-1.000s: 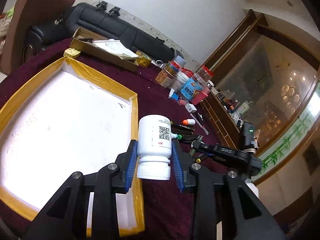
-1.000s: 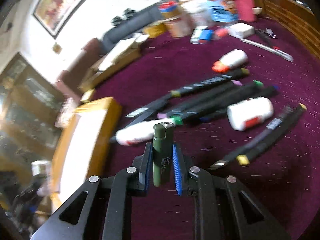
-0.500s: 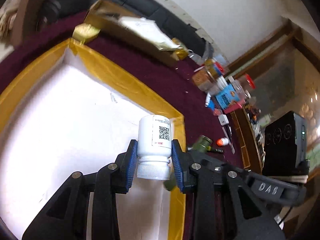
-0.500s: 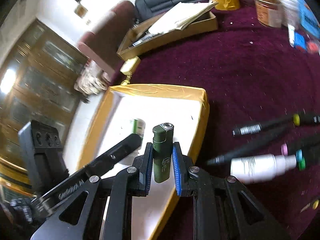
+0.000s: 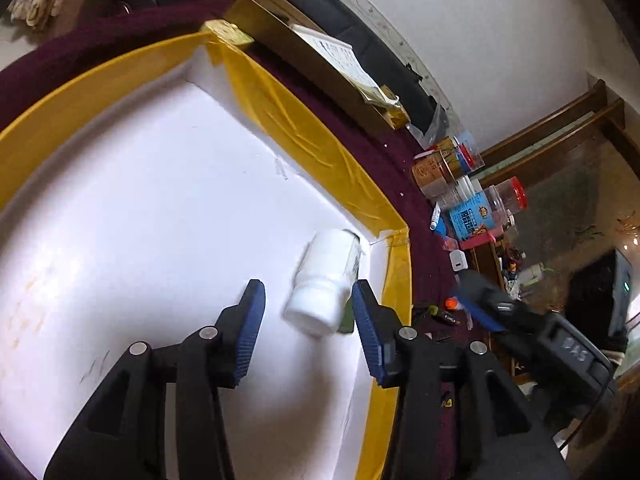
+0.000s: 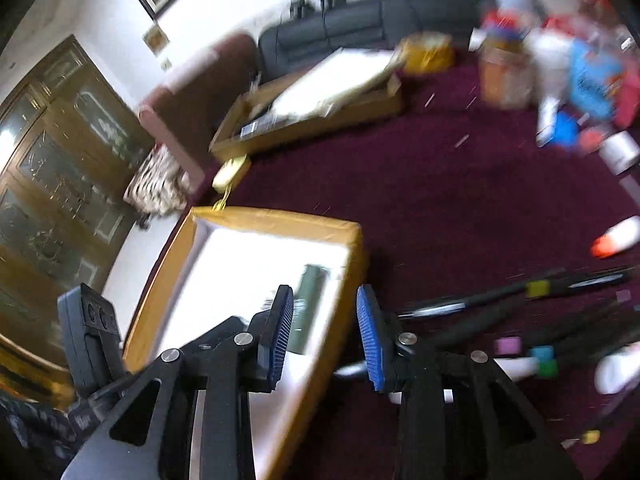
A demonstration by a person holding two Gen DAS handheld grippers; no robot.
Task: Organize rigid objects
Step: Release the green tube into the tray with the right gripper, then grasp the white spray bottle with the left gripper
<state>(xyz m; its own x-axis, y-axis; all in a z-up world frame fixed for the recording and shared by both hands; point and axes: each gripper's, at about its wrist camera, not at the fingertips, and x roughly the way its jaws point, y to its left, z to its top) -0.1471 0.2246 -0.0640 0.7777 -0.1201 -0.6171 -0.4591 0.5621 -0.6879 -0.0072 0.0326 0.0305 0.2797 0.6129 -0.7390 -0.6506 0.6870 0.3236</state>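
Left tongs (image 5: 308, 316) opening, pads clear of white bottle (image 5: 326, 280), which lies tilted in yellow-rimmed tray (image 5: 280, 120) near its right corner. Right tongs (image 6: 324, 328) opening too, green lighter (image 6: 308, 300) loose in tray beyond left pad. Markers (image 6: 540, 292) on maroon worktop (image 6: 440, 184).

Bottle (image 5: 326, 276) and lighter (image 6: 308, 304) inside tray (image 5: 288, 120), near corner.

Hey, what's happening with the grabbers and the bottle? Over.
Both grippers' jaws opening, empty. White bottle and green lighter in the yellow-edged tray. Nothing blocking.
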